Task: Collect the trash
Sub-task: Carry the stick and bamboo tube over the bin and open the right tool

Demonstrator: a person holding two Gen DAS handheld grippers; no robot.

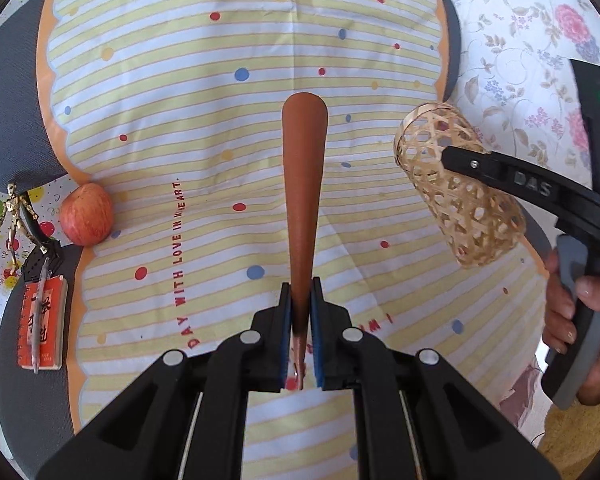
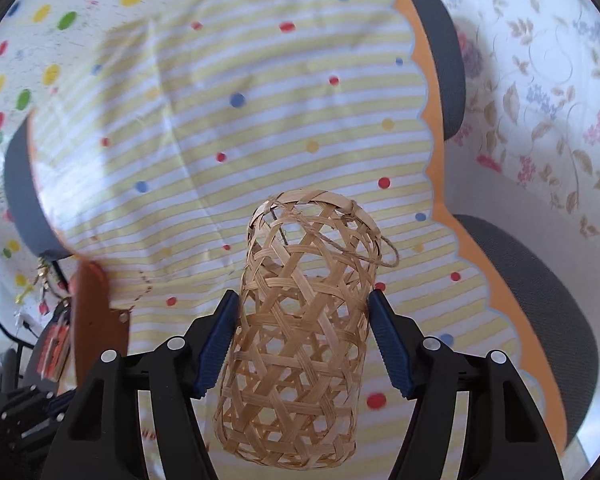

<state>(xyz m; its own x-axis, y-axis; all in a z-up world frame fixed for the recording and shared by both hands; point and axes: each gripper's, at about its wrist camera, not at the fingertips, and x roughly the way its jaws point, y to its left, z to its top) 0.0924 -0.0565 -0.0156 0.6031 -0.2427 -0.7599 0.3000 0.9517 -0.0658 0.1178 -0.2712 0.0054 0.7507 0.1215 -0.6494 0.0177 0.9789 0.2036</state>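
My left gripper (image 1: 300, 320) pinches the brown stick (image 1: 303, 184) | my right gripper (image 2: 302, 344) squeezes the basket (image 2: 300, 320) | poke the stick in slowly, mid-frame.

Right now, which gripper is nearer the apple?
Left. The left gripper, holding a brown shoehorn, is nearer the apple; the right gripper holds the basket farther away.

Yellow-and-white striped cloth (image 1: 172, 92) with coloured dots and an orange scalloped edge covers most of the frame. A red apple (image 1: 86, 214) sits at its left edge. Lower left there's an orange notebook (image 1: 44, 326) with a pen on it, and a little gold figurine (image 1: 16, 210) above. Floral fabric (image 1: 532, 40) fills the upper right.
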